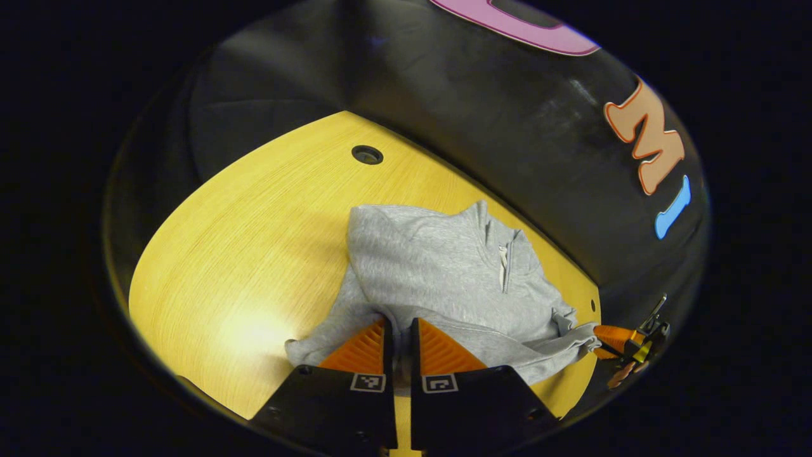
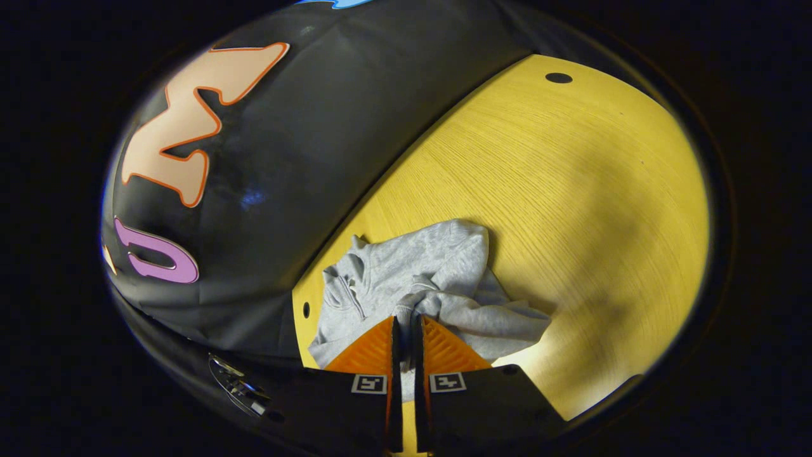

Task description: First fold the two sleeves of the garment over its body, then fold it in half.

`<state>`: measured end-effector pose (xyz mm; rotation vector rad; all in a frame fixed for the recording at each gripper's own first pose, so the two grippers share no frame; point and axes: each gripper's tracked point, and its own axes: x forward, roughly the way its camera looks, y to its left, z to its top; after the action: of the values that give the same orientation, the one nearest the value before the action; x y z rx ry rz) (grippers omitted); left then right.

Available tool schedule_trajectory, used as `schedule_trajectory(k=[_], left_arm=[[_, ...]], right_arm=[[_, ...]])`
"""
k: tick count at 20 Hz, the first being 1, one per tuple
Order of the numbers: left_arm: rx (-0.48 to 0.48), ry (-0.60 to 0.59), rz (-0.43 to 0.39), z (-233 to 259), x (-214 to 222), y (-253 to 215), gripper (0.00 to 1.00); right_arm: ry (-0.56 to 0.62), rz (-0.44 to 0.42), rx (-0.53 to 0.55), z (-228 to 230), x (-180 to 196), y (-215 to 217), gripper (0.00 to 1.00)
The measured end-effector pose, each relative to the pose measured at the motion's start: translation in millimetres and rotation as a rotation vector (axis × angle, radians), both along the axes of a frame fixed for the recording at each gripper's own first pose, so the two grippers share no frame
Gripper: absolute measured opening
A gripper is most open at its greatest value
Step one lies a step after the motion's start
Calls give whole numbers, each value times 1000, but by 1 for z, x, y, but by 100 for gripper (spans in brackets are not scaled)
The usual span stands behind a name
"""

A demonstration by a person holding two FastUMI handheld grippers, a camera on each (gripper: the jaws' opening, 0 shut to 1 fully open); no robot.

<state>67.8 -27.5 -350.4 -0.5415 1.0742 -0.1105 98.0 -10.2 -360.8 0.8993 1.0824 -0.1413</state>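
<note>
A grey sweatshirt (image 1: 444, 266) with a short zip collar lies bunched on the yellow wooden table (image 1: 254, 241) close to the black cloth wall. My left gripper (image 1: 399, 330) is shut on a fold of its fabric at the near edge. The right gripper (image 1: 612, 339) shows at the far right of the left gripper view, pinching the garment's other end. In the right gripper view my right gripper (image 2: 406, 324) is shut on a gathered bit of the grey sweatshirt (image 2: 431, 273), whose collar points toward the wall.
A round cable hole (image 1: 367, 154) sits in the table's far part, also seen as the cable hole (image 2: 558, 77). A small hole (image 2: 306, 310) marks the table edge near the wall. Bare tabletop (image 2: 571, 209) spreads beside the garment.
</note>
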Motion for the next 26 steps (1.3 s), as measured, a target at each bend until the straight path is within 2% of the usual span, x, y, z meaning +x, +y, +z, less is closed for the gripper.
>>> schedule_trajectory(k=[1, 2, 4, 6, 7, 8, 9, 11, 14, 18, 19, 20, 22, 26], left_arm=[[-4, -2, 14, 2, 4, 2, 8], [-10, -10, 31, 5, 11, 3, 10], [-13, -52, 67, 15, 30, 8, 13], [-26, -131, 84, 36, 51, 10, 27], [-14, -173, 82, 44, 60, 13, 44], [10, -215, 71, 50, 67, 14, 48], [48, -242, 59, 54, 70, 18, 71], [112, -277, 36, 65, 71, 23, 96], [192, -360, 39, 93, 74, 32, 96], [392, -547, 3, 152, 69, 50, 96], [424, -593, -10, 169, 63, 49, 96], [449, -634, -24, 180, 59, 46, 96], [479, -703, -49, 202, 50, 41, 95], [492, -784, -66, 236, 35, 36, 95]], right_arm=[[-1, -7, -11, -5, 4, 0, 9], [-5, -14, -13, -5, 7, -1, 17], [-28, -11, -32, 2, 13, -3, 15], [-70, 12, -90, 9, 18, -10, 52], [-88, 29, -134, 10, 20, -12, 69], [-119, 40, -177, 16, 22, -16, 87], [-149, 46, -220, 24, 23, -21, 98], [-220, 57, -292, 43, 26, -28, 98], [-365, 80, -414, 83, 26, -38, 98], [-588, 89, -602, 161, 23, -48, 98], [-633, 88, -633, 179, 21, -46, 94], [-675, 83, -668, 195, 16, -47, 98], [-776, 76, -752, 221, 5, -48, 98], [-874, 150, -895, 241, -21, -37, 98]])
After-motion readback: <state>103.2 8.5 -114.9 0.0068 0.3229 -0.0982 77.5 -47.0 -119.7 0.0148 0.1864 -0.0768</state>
